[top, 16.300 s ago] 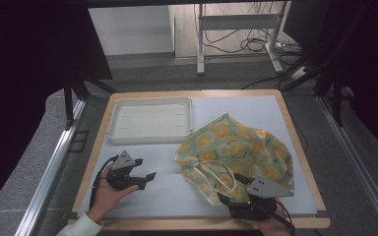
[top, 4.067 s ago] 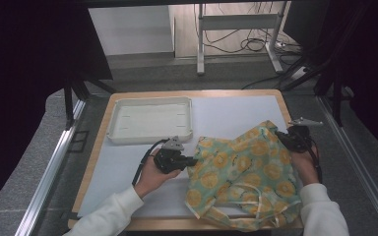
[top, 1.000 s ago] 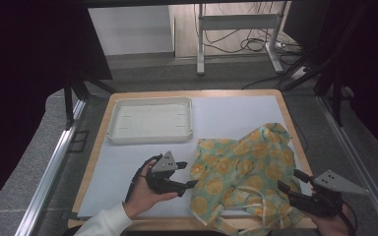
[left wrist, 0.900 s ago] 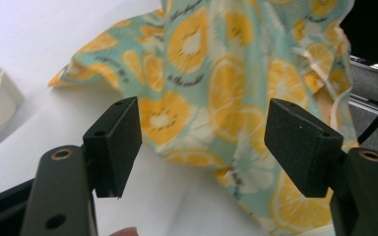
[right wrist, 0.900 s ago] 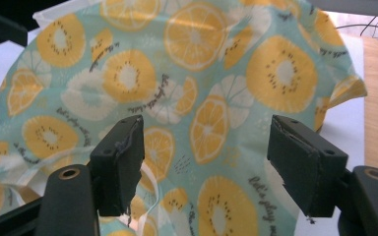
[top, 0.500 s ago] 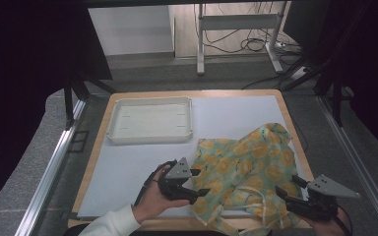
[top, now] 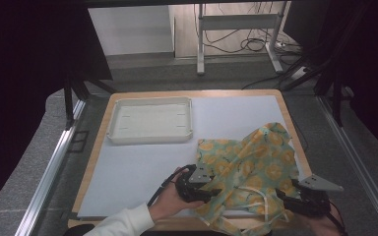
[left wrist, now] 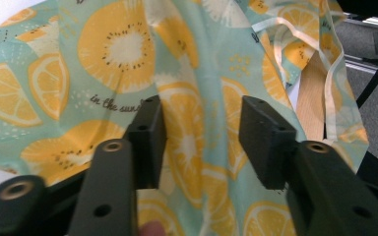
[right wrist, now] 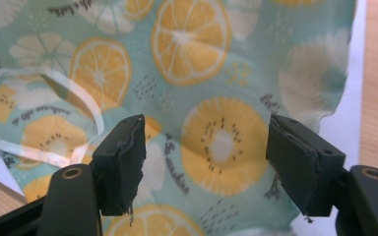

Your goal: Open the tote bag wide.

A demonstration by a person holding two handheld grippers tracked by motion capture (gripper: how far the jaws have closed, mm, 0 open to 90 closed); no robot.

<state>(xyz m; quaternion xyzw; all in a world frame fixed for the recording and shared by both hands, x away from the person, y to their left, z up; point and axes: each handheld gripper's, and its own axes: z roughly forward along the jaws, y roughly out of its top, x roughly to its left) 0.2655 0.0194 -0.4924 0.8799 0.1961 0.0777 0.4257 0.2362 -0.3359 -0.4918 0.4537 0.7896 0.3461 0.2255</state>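
A mint-green cloth [top: 248, 160] printed with orange and lemon slices lies crumpled on the right half of the table, its white straps [top: 256, 196] near the front edge. My left gripper [top: 215, 190] is at the cloth's left front edge, pointing right. In the left gripper view its jaws [left wrist: 200, 105] have just been closing, with a raised fold of cloth [left wrist: 118, 49] between them; the pads stand apart. My right gripper [top: 281, 196] sits low at the front right corner, pointing left. Its jaws [right wrist: 205, 123] stand wide open just above the cloth [right wrist: 192, 34].
A white shallow tray [top: 150, 138] stands at the back left of the pale mat [top: 128, 172]. The wooden table edge [top: 295, 142] runs close along the cloth's right side. Part of the cloth and its straps hang over the front edge.
My left hand has slid right onto the cloth's edge, and its jaws have narrowed around a fold. The right gripper has sunk a little at the front right corner.
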